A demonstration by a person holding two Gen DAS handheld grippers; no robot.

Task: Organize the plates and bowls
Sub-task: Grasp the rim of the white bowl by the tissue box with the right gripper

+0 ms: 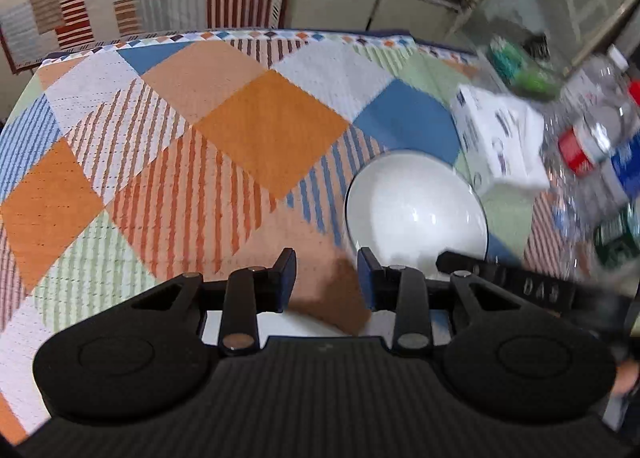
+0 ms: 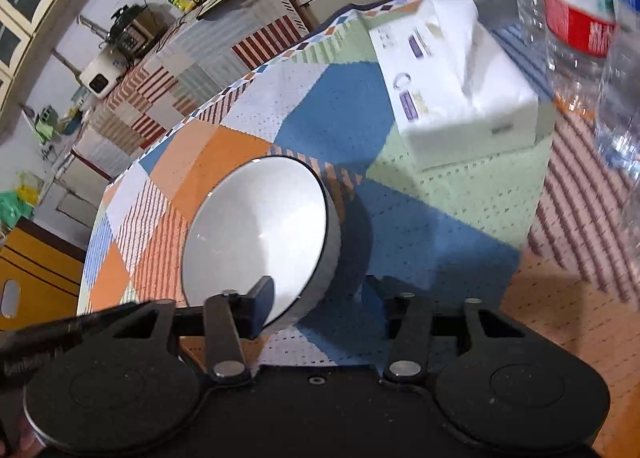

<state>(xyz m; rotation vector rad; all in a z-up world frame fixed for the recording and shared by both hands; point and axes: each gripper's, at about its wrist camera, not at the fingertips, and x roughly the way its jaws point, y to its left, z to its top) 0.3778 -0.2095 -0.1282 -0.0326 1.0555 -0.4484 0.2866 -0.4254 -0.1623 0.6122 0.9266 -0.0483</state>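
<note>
White porcelain sits nearest: the bowl (image 2: 260,234) rests on the patchwork surface (image 1: 160,178), its near rim between my right fingers (image 2: 316,298), one inside, one outside, part open and not yet pressing. I judge this straddle readies a rim pinch. My left fingers (image 1: 326,278) hover narrowly parted and empty beside the bowl's near edge. Beyond, a tissue box (image 2: 460,86) and clear bottles (image 2: 580,18) crowd the far right, so free room lies left, toward the surface's curved edge.
</note>
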